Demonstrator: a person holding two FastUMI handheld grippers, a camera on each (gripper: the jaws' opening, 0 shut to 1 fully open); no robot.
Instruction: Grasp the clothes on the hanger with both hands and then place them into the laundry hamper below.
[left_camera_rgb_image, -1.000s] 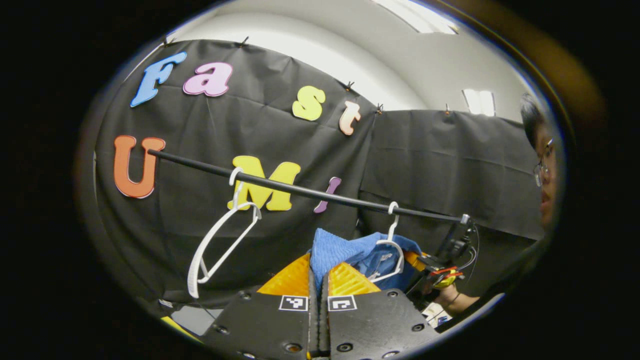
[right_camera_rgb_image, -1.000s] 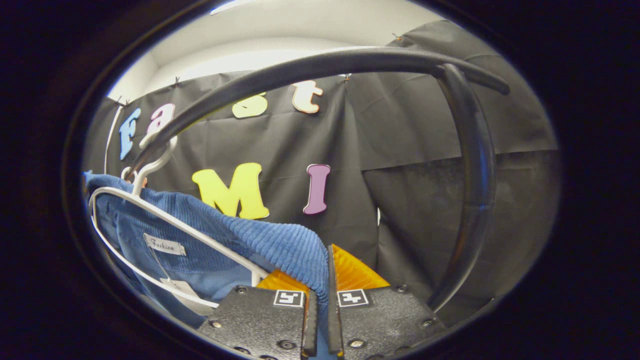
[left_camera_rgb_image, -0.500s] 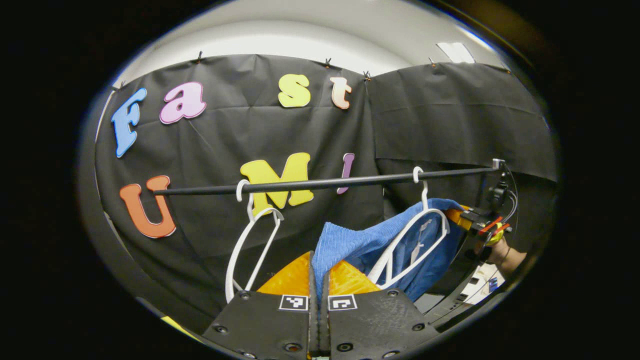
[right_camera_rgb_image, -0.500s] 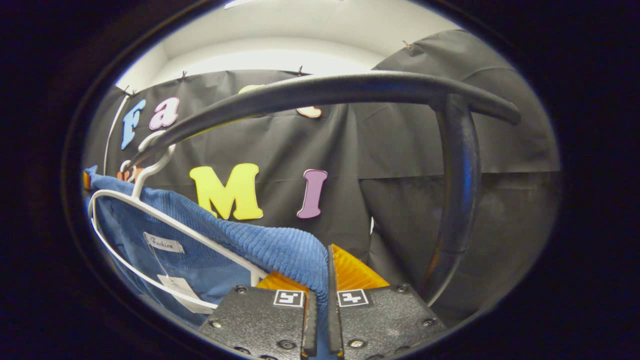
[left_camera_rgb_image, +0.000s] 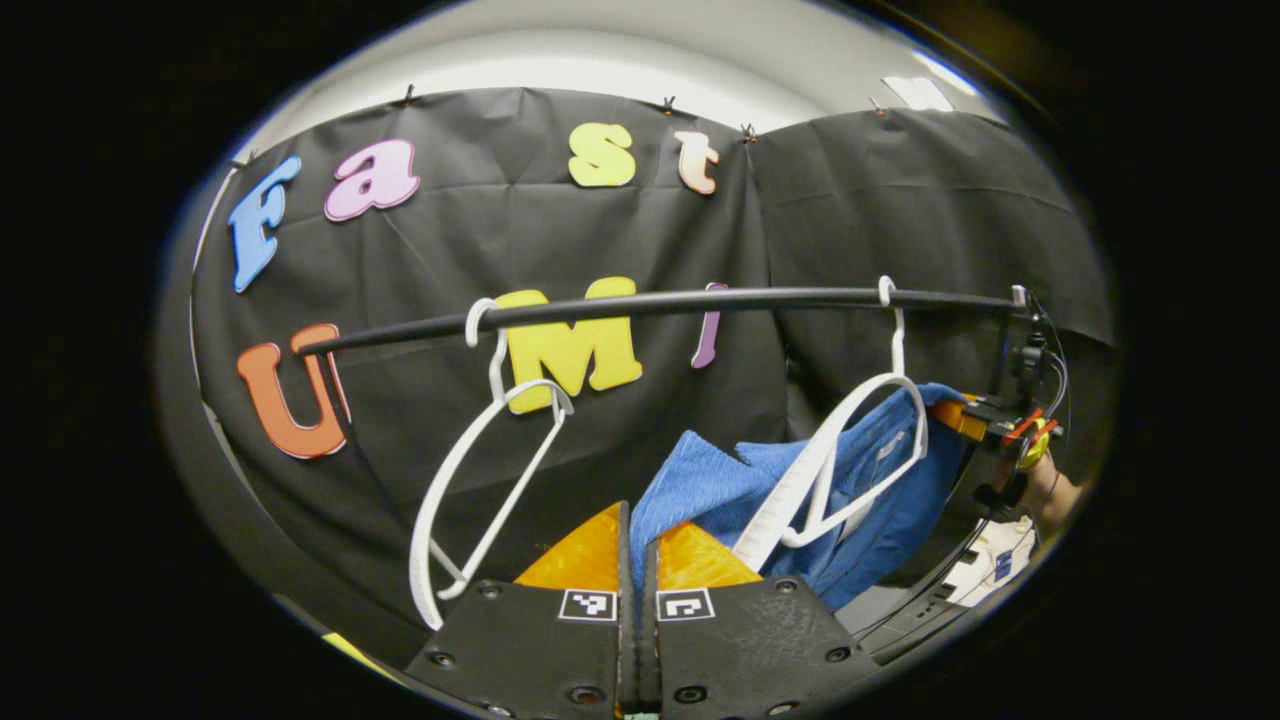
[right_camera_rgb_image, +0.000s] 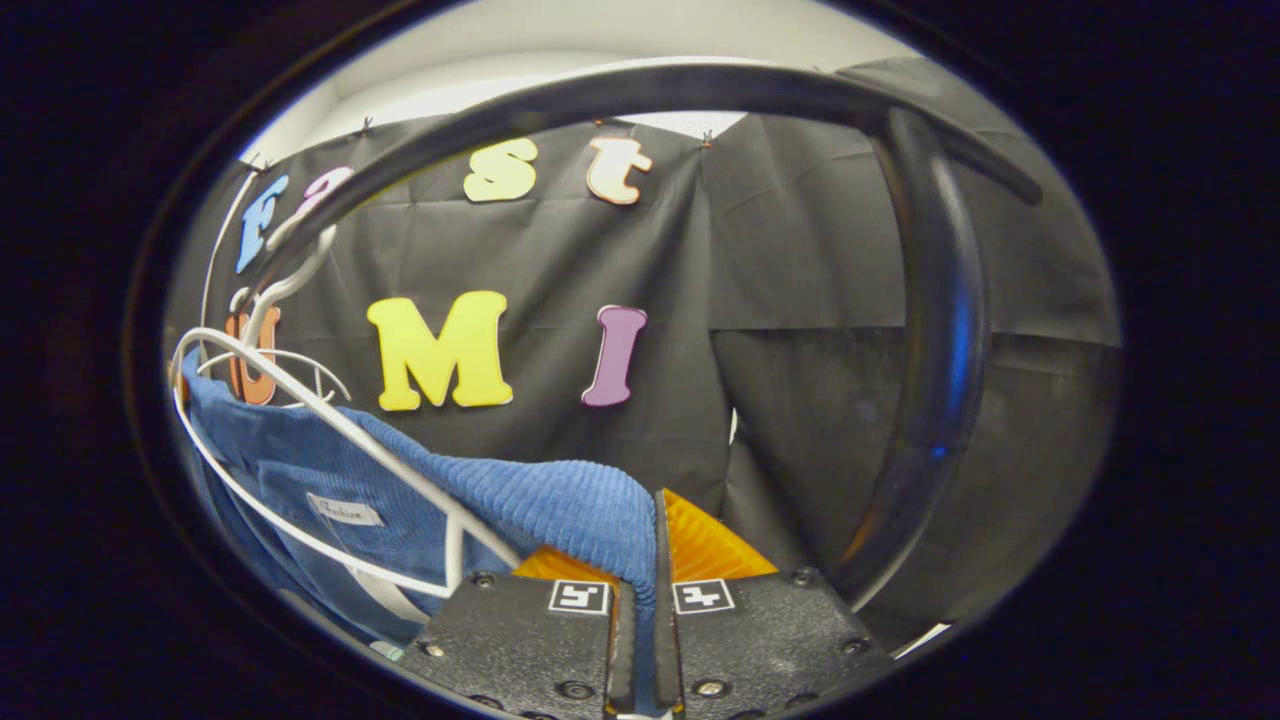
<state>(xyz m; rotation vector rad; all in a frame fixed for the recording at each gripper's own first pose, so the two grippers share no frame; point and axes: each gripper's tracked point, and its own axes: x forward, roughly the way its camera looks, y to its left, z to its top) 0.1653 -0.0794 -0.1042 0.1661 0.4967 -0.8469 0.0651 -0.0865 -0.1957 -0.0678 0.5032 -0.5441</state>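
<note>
Both grippers pinch the blue corduroy garment (right_camera_rgb_image: 560, 500): left gripper (left_camera_rgb_image: 636, 540), right gripper (right_camera_rgb_image: 655, 545). It drapes off the white hanger (left_camera_rgb_image: 850, 440) on the rail (left_camera_rgb_image: 700, 300); its neck label (right_camera_rgb_image: 343, 509) is probably too small to read.

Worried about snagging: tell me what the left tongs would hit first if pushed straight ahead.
The left tongs, shut on the blue garment, would first push into that cloth, then probably the white hanger it hangs on; depth beyond is unclear.
</note>
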